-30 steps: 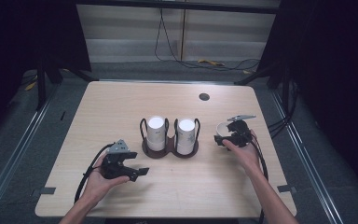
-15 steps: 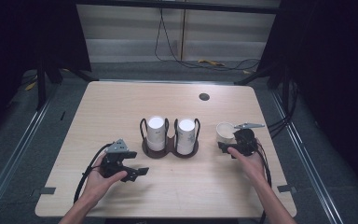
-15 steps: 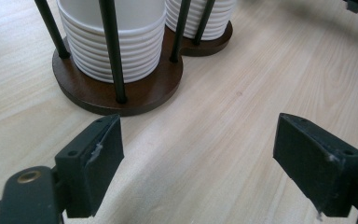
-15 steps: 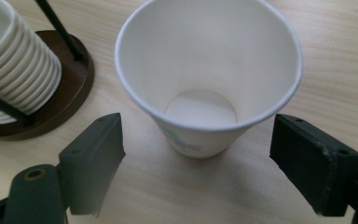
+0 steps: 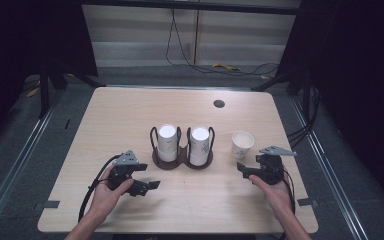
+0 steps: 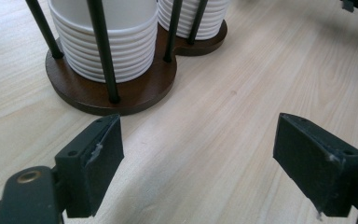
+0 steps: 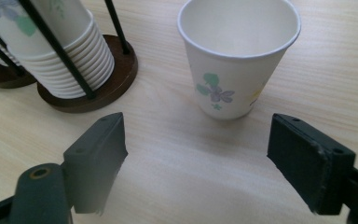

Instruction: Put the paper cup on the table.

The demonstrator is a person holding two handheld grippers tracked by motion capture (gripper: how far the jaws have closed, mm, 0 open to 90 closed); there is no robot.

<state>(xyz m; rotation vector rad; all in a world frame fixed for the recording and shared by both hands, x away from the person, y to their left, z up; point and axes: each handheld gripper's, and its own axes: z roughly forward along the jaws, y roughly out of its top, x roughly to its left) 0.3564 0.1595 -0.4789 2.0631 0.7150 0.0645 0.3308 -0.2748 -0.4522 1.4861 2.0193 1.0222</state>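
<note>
High view: the right gripper (image 5: 244, 169) has drawn back toward the lower right; the paper cup (image 5: 242, 144) now stands alone at centre right, beside the cup rack (image 5: 182, 159).
Left gripper view: left gripper (image 6: 214, 154) jaws spread, empty.
Right gripper view: jaws released and just narrowing, the cup ahead untouched, so the placing looks done.

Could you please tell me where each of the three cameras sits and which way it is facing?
High view: above the person's side of the table, looking forward and down; both forearms, left gripper and right gripper show.
Left gripper view: rides the left gripper, looking low across the table at the cup holder; its two open jaws show.
Right gripper view: rides the right gripper, facing the loose paper cup; its open jaws show.
Shared: all three show the cup holder and its stacked cups.
</note>
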